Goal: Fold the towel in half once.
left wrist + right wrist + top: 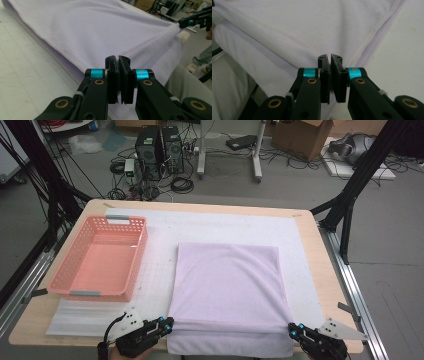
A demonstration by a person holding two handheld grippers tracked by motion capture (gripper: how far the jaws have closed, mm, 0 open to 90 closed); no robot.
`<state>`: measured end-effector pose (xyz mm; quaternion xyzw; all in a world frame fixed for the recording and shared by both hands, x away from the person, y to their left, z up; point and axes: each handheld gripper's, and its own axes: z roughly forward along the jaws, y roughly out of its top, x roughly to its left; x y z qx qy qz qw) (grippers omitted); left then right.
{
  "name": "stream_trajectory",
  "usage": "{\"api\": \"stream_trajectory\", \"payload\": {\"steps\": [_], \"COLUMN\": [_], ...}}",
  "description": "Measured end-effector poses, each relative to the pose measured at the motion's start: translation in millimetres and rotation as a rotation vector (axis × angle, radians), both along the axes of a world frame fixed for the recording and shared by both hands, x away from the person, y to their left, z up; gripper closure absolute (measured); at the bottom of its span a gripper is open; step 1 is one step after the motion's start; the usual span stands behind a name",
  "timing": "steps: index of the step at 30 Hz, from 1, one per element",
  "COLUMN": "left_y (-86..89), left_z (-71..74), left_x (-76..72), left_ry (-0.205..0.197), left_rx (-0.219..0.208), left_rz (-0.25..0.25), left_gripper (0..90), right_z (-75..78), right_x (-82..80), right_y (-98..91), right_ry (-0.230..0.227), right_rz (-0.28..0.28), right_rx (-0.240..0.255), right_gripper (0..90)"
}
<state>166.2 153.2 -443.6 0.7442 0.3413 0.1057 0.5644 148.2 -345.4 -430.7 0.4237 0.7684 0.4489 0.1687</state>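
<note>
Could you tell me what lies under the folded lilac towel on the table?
The lilac towel lies on a white mat over the wooden table. Its lower layer hangs over the near edge. Anything between the layers is covered.

Each gripper (166,326) had black jaws, cyan collars, brass-coloured screws, a trailing black cable and a grey three-cornered plate (131,316).

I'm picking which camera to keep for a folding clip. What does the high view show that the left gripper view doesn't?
High view alone: the pink basket at the table's left, and the floor clutter beyond.

Left gripper view alone: the left tool up close, jaws pinched on the towel's stitched hem.

Both: the lilac towel and the right tool gripping its other near corner.
</note>
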Motion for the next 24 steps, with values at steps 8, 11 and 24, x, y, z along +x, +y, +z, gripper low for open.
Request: {"api": "stream_trajectory", "payload": {"steps": [8,11,24], "left_y": [0.0,0.1,12.6], "left_z": [-1.3,-5.6,-1.7], "left_x": [-20.3,-25.4,-5.6], "left_ry": [0.002,0.029,0.041], "left_rx": [0.012,0.017,-0.069], "left_rz": [-0.025,-0.027,0.096], "left_gripper": [85.7,84.9,48.4], "right_z": [1.4,-1.3,5.1], "right_x": [-22.8,-26.3,-15.2], "right_y": [-2.9,-3.4,-11.3], "right_ry": [-0.004,0.009,-0.031], "right_rz": [0.012,0.021,-0.035], "right_rx": [-0.003,-0.008,0.023], "right_gripper": [85.9,85.8,68.8]}}
